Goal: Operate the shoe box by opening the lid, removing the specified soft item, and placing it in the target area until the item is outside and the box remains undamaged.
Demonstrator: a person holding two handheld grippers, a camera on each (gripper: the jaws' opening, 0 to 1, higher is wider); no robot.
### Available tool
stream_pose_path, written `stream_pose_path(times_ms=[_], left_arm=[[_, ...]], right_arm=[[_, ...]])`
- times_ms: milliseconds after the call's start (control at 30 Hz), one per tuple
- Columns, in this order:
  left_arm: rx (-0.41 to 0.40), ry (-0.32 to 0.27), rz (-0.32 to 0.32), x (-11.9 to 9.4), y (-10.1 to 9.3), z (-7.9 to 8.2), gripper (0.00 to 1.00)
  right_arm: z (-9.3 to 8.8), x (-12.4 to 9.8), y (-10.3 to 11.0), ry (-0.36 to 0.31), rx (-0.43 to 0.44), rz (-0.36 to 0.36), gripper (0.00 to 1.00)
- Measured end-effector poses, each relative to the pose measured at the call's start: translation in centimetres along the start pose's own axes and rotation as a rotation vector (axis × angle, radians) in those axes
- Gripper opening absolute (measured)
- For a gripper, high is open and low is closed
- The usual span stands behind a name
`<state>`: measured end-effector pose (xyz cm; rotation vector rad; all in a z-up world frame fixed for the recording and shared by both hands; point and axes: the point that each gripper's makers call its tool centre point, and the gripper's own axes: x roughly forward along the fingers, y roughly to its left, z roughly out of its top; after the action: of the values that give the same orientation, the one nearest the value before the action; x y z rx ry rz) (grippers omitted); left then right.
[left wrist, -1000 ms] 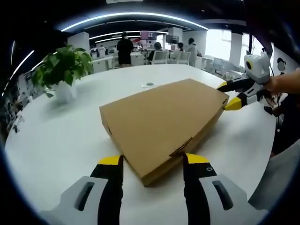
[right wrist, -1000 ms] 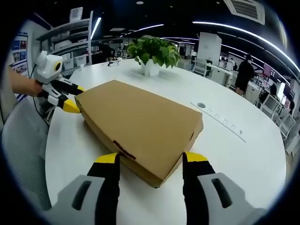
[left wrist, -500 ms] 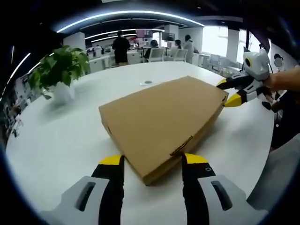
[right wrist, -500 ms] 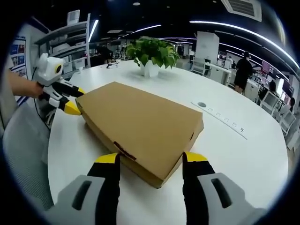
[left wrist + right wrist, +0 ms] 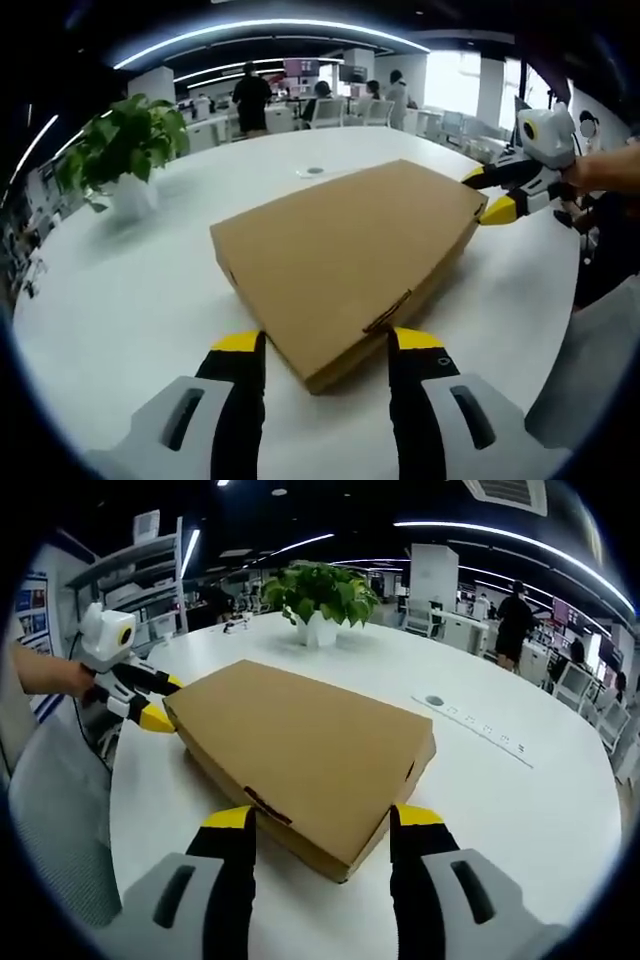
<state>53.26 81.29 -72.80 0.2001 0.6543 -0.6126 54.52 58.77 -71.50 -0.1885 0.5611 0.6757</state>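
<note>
Nothing on the white table (image 5: 120,290) is shifting from a second ago; both views are only drifting slightly with the hands. The closed brown cardboard shoe box (image 5: 345,255) is lying flat, lid down, its long axis running from 6 toward 2 o'clock in the left gripper view. The left gripper (image 5: 325,345) and right gripper (image 5: 320,822) are each standing wide open astride opposite corners.

- Your left gripper (image 5: 325,345) has two black jaws capped with yellow tips, rising from pale grey housings, each with a dark oval slot.
- Your right gripper (image 5: 320,825) matches it: yellow tips, black jaws, grey bodies.
- Seen beside the shoe box (image 5: 350,255), your right gripper carries a white head.
</note>
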Motion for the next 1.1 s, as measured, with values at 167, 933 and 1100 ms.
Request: stream_pose_path(times_ms=[167, 933, 1100], left_arm=[[0.005, 0.008, -0.005, -0.2, 0.4, -0.2, 0.48], [0.048, 0.072, -0.058, -2.0, 2.9, -1.7, 0.48], [0.076, 0.087, -0.059, -2.6, 3.5, -2.3, 0.49]], right_arm=[[0.1, 0.1, 0.5, -0.002, 0.008, -0.003, 0.49], [0.3, 0.1, 4.7, -0.002, 0.025, 0.017, 0.47], [0.3, 0.1, 5.9, -0.001, 0.016, 0.029, 0.46]])
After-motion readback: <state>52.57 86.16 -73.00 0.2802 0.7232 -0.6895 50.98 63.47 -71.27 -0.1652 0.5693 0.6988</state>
